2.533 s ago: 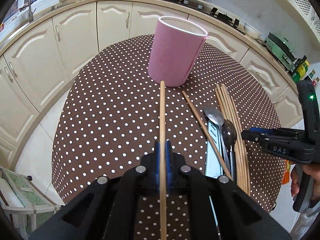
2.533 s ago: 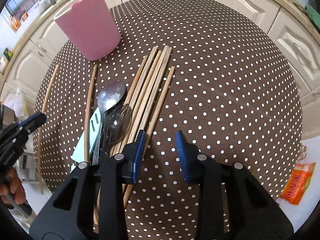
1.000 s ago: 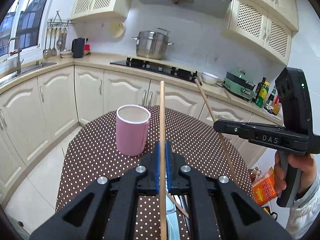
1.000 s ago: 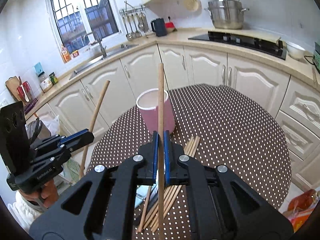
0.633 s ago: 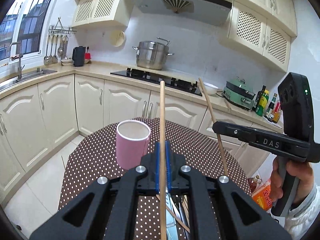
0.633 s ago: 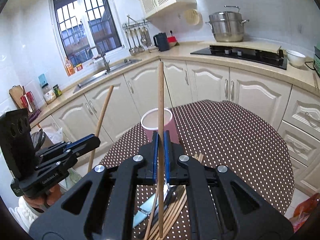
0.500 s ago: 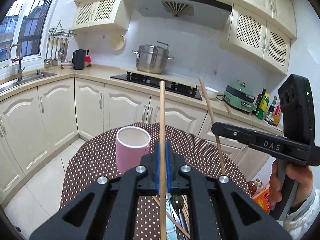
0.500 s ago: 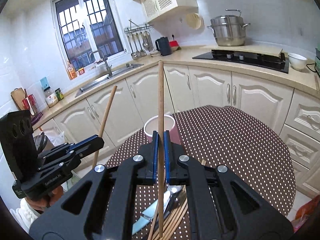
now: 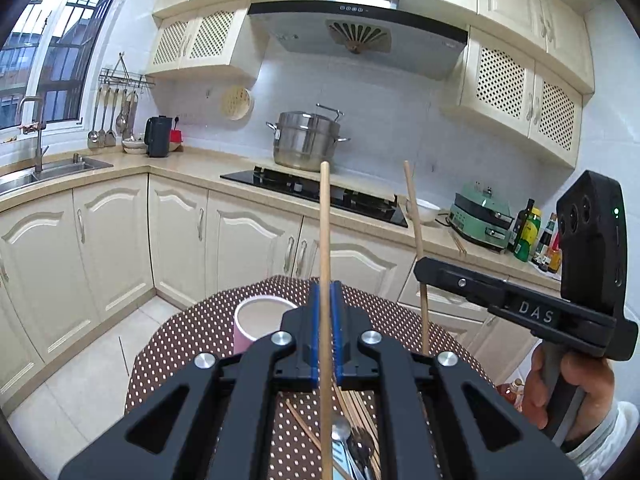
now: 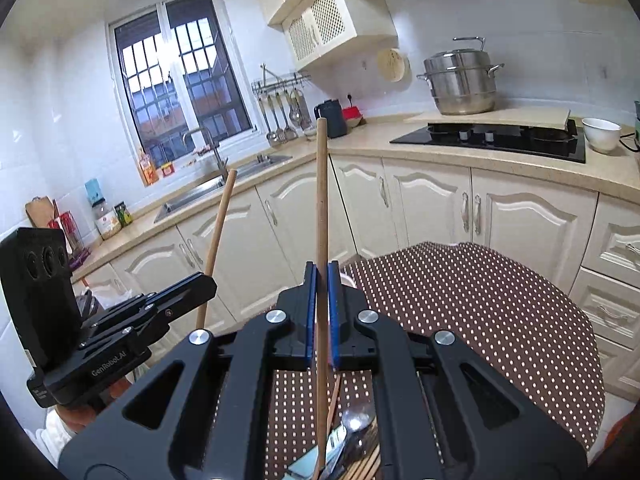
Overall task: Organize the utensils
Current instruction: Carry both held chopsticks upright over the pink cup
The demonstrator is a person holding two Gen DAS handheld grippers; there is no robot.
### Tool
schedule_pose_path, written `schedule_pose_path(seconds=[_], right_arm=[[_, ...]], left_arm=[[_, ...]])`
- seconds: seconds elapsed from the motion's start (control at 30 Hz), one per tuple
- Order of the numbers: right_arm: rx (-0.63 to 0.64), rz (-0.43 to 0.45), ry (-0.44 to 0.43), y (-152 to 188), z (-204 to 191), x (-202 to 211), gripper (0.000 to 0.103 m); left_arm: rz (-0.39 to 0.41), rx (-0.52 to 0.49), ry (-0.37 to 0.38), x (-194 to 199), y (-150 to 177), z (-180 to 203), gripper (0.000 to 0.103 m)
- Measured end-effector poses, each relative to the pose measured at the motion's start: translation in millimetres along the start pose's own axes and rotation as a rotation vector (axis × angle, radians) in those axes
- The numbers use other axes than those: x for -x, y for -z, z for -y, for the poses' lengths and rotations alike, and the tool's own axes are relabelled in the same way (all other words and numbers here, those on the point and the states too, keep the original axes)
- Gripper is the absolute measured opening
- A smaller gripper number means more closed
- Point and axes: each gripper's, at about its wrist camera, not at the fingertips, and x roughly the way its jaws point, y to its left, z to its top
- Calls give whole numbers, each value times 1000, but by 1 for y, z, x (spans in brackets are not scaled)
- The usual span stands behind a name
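A wooden chopstick [image 9: 325,240] stands nearly upright, clenched between the blue pads of the left gripper [image 9: 325,312], above the pink cup [image 9: 256,322] on the brown polka-dot table [image 9: 192,332]. A second chopstick [image 10: 321,216] is pinched the same way in the right gripper [image 10: 321,304], held by a hand [image 9: 560,388]. More chopsticks [image 9: 356,404] and a metal spoon [image 9: 342,428] lie on the table below the grippers.
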Motion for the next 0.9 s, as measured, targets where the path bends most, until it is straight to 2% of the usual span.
schedule_pose_path(seconds=[0.2, 0.47, 0.6, 0.8, 0.9], right_arm=[[-19, 61, -19, -14, 3, -6, 6], [-32, 144, -14, -27, 8, -16, 6], [-43, 186, -14, -33, 10, -21, 6], [-33, 245, -11, -39, 4, -44, 6], [-38, 251, -11, -38, 3, -58, 6]], left_arm=[[54, 26, -1, -14, -13, -13, 5], [148, 117, 1, -34, -23, -42, 5], [211, 135, 0, -44, -25, -48, 5], [356, 166, -23, -61, -32, -61, 5], [421, 151, -44, -71, -35, -59, 5]])
